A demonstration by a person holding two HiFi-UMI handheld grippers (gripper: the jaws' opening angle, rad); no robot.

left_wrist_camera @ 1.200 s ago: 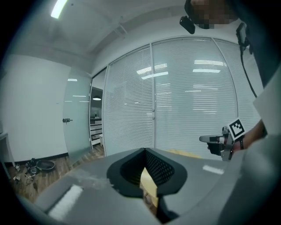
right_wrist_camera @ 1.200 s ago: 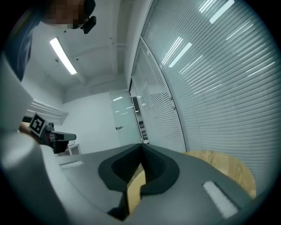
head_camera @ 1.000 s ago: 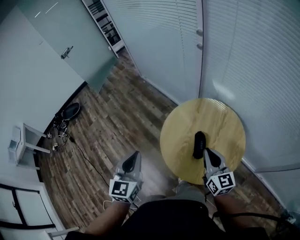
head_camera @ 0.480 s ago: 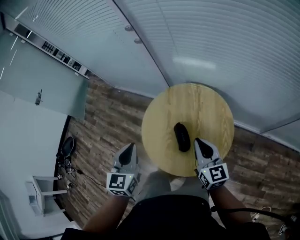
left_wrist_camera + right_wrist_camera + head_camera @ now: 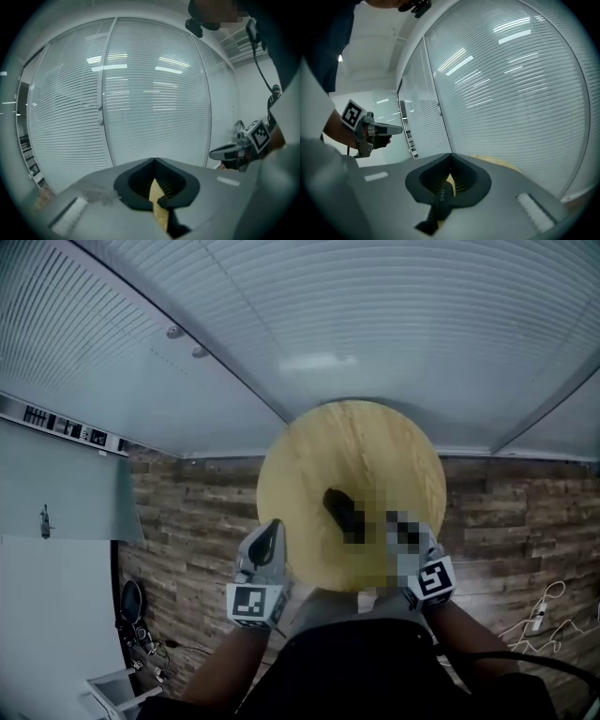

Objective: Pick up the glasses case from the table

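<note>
In the head view we see the black oblong glasses case (image 5: 336,504) lying at frame centre on the round light-wood table (image 5: 375,442), above the brown plank floor (image 5: 197,512) and below the blind-covered glass walls (image 5: 328,324). In the left gripper view, the left gripper (image 5: 153,160) is clenched on nothing. In the right gripper view, the right gripper (image 5: 451,154) is also clenched and empty.

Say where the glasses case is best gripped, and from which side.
Probably across its narrow middle, from above on the near side: the glasses case lies flat on the table, a long oblong, so only its short width suits the jaws. The right gripper is shut; open it first.
</note>
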